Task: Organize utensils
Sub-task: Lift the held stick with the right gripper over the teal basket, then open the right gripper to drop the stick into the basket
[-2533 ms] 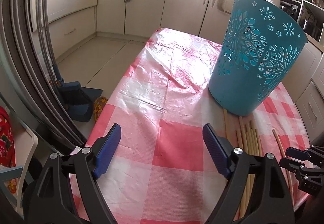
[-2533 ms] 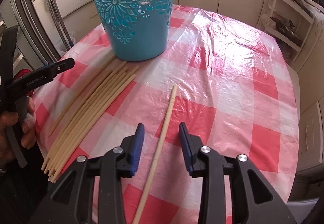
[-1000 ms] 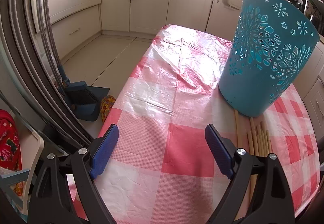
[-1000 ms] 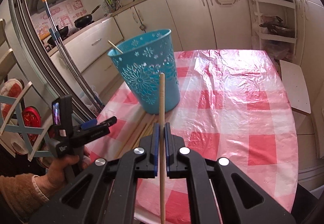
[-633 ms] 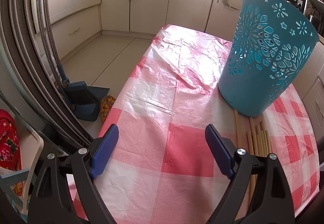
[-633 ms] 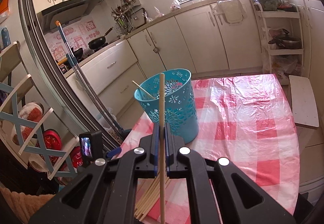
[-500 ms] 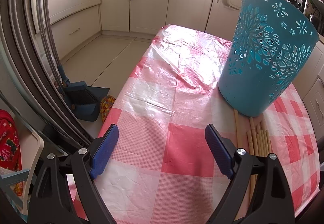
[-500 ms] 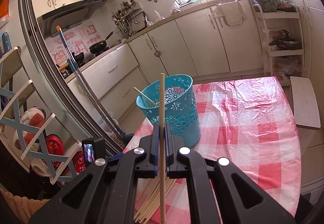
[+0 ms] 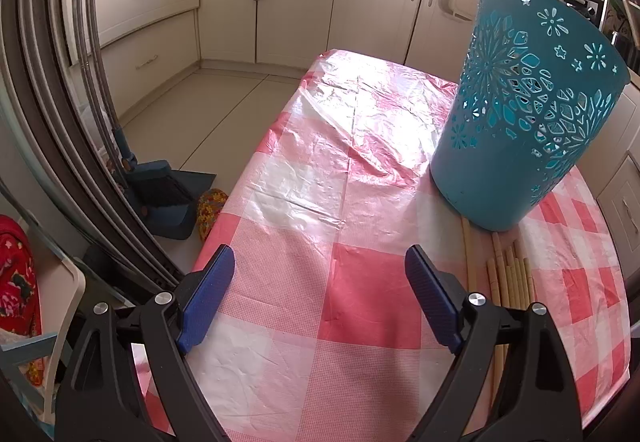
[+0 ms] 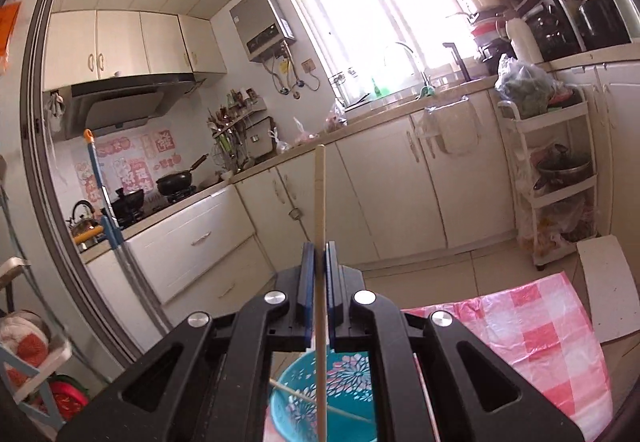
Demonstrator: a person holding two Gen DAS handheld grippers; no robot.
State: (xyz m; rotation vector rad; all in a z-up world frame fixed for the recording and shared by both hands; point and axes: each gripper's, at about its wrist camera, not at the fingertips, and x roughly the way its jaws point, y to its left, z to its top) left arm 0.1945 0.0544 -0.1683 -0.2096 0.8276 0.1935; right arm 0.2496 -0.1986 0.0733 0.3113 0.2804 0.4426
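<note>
One chopstick (image 10: pixel 320 210) clamped in right claw (image 10: pixel 319 262) | left claw (image 9: pixel 320 290) wide apart, holding nothing

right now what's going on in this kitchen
A person is sorting chopsticks into a teal basket on the checked table. The right gripper is shut on one chopstick, holding it upright above the basket's open top, where one chopstick already lies. The left gripper hovers open and empty over the table, beside the remaining chopsticks.
</note>
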